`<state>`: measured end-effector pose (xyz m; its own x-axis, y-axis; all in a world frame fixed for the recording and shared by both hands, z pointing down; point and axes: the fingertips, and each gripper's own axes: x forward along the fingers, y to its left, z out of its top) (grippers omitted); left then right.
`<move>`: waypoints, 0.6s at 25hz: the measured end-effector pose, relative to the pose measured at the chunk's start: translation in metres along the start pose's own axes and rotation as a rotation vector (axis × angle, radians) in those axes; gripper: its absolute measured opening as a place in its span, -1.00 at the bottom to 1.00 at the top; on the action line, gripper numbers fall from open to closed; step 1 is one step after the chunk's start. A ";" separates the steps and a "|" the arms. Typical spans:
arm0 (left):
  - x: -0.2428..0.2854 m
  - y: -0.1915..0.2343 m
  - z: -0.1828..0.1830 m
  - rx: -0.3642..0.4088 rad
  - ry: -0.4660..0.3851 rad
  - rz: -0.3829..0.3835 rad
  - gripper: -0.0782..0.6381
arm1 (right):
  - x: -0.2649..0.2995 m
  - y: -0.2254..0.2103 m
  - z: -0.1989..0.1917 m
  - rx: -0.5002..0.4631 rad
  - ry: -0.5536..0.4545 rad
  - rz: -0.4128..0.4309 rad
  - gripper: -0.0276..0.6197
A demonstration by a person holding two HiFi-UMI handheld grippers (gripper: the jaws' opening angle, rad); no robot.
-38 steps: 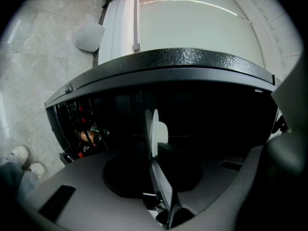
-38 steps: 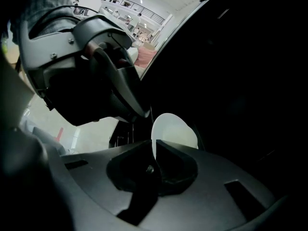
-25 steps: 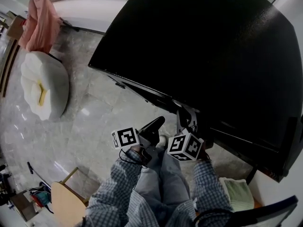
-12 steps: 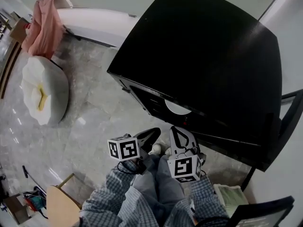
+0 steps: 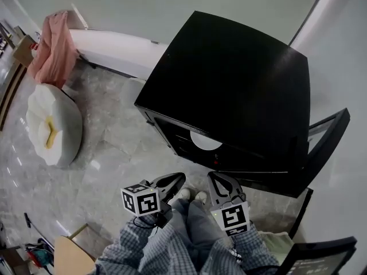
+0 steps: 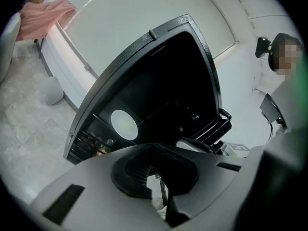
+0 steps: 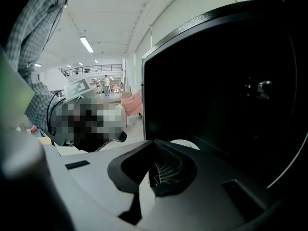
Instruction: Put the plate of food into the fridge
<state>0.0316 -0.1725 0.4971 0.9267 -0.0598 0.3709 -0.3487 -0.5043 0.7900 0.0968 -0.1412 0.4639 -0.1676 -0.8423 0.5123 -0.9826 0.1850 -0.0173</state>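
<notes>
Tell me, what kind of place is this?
Probably a big indoor hall or lounge, not a home kitchen. A black fridge stands open on a shiny stone floor with a white plate inside, a squashy white beanbag sits nearby, and long ceiling lights shine over a wide open space.

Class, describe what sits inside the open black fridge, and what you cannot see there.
A white plate lies on a shelf inside the fridge. The fridge's top covers the plate's back and the deeper shelves.
</notes>
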 end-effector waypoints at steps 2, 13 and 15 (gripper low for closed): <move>-0.006 -0.015 0.006 0.018 -0.025 -0.027 -0.76 | -0.012 -0.004 0.009 0.037 -0.026 -0.004 -0.89; -0.004 -0.097 0.037 0.237 -0.077 -0.111 -0.76 | -0.055 -0.019 0.053 0.164 -0.184 -0.005 -0.89; -0.004 -0.109 0.042 0.265 -0.085 -0.125 -0.76 | -0.058 -0.020 0.059 0.173 -0.202 -0.004 -0.89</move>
<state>0.0719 -0.1539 0.3887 0.9724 -0.0493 0.2279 -0.1929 -0.7190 0.6677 0.1219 -0.1258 0.3833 -0.1588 -0.9301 0.3312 -0.9795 0.1063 -0.1709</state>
